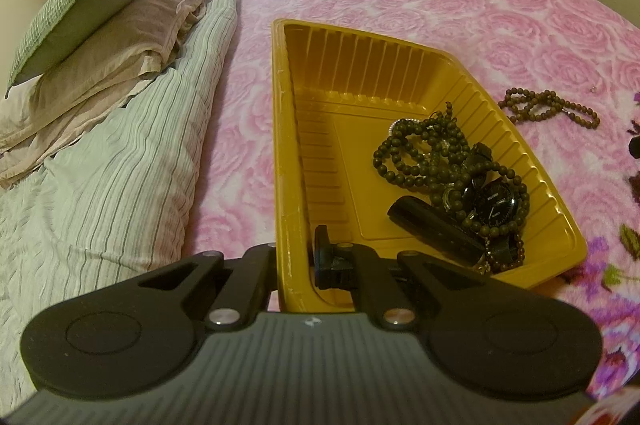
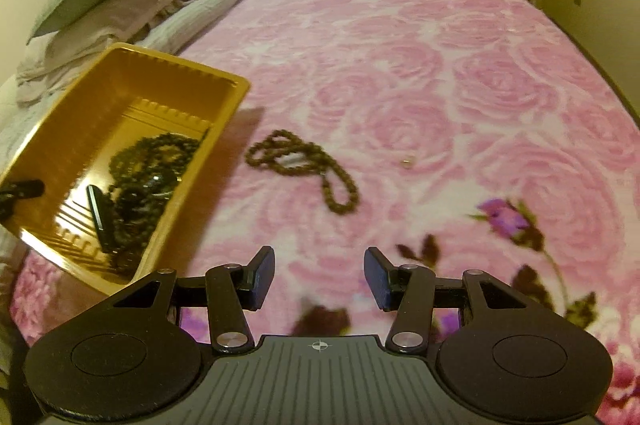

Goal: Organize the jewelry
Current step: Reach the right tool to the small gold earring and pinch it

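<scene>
The left gripper point(image 1: 296, 265) pinches the near wall of the yellow tray point(image 1: 280, 129), steadying it. Inside lie dark bead strings point(image 1: 420, 153), a watch point(image 1: 496, 205) and a black case point(image 1: 432, 229), so most sorting looks done. The right gripper point(image 2: 319, 279) hangs angled down over the pink bedspread point(image 2: 440, 73), fingers apart and empty. Beyond it, a brown bead necklace point(image 2: 304, 165) and a small ring-like piece point(image 2: 407, 161) remain outside.

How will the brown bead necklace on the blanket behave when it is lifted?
The brown bead necklace lies in loose loops, so it will probably hang floppy. Its small round beads may slip from a pinch. The soft blanket should stop rolling.
</scene>
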`<state>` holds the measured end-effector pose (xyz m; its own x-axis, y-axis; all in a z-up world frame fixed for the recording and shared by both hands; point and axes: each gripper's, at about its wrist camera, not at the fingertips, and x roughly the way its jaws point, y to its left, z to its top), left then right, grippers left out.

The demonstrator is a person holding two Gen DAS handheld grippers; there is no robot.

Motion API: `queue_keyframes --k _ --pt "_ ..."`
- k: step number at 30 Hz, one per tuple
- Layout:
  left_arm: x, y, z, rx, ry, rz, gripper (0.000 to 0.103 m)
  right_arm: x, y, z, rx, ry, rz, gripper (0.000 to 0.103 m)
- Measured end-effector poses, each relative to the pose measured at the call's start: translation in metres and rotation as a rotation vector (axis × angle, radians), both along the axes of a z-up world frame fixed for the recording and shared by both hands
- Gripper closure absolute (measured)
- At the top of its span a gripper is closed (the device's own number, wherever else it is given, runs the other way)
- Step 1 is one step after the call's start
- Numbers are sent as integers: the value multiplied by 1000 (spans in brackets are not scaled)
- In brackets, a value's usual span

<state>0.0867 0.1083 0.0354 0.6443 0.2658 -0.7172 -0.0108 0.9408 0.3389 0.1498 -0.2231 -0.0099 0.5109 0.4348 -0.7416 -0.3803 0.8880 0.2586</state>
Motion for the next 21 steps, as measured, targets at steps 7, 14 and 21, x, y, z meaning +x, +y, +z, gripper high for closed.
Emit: queue_keyframes --k 7,14,21 --pt "0 -1 0 2 0 0 100 9 -9 -3 -30 -25 -24 53" --pt "0 -1 1 7 2 -1 100 39 -18 -3 -46 -77 -70 53" --pt "0 -3 2 9 4 -1 100 65 -12 -11 -79 -128 -27 54"
